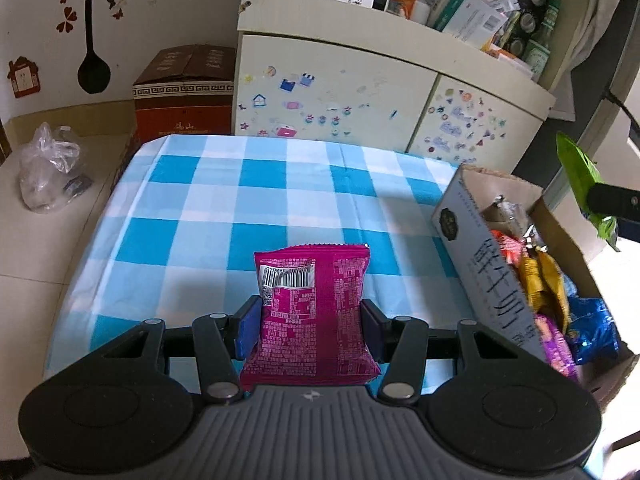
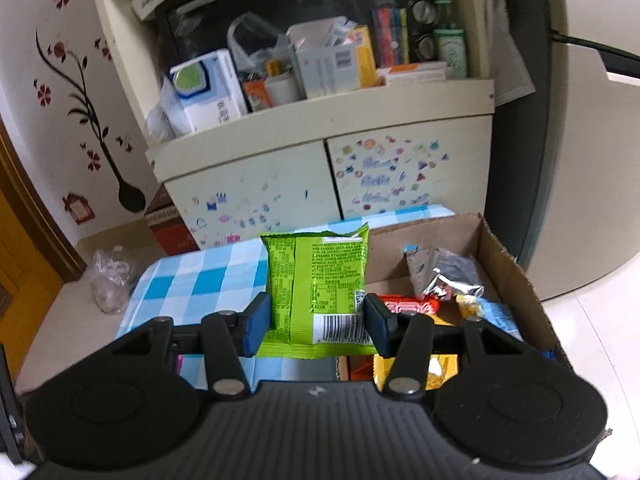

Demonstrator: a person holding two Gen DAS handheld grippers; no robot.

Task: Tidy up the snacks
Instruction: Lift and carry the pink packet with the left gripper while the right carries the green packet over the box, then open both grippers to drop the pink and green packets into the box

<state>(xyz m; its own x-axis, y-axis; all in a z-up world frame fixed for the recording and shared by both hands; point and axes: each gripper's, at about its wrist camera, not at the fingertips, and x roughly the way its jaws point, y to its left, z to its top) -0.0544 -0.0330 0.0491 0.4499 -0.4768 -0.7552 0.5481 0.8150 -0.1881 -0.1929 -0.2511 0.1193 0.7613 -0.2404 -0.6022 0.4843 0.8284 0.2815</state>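
My left gripper (image 1: 310,320) is shut on a magenta snack packet (image 1: 314,312), held back side up above the blue-and-white checked tablecloth (image 1: 224,208). My right gripper (image 2: 316,320) is shut on a green snack packet (image 2: 318,280), barcode toward me, held over the near left edge of the cardboard box (image 2: 516,276). The same green packet (image 1: 584,184) shows at the right edge of the left wrist view, above the cardboard box (image 1: 468,232). The box holds several wrapped snacks in orange, yellow, blue, purple and silver.
A cream cabinet (image 1: 340,92) with stickers stands behind the table, its shelf crowded with boxes and bottles. A brown carton (image 1: 184,88) and a clear plastic bag (image 1: 50,168) sit at the left on the floor. White tiles (image 2: 592,328) lie right of the box.
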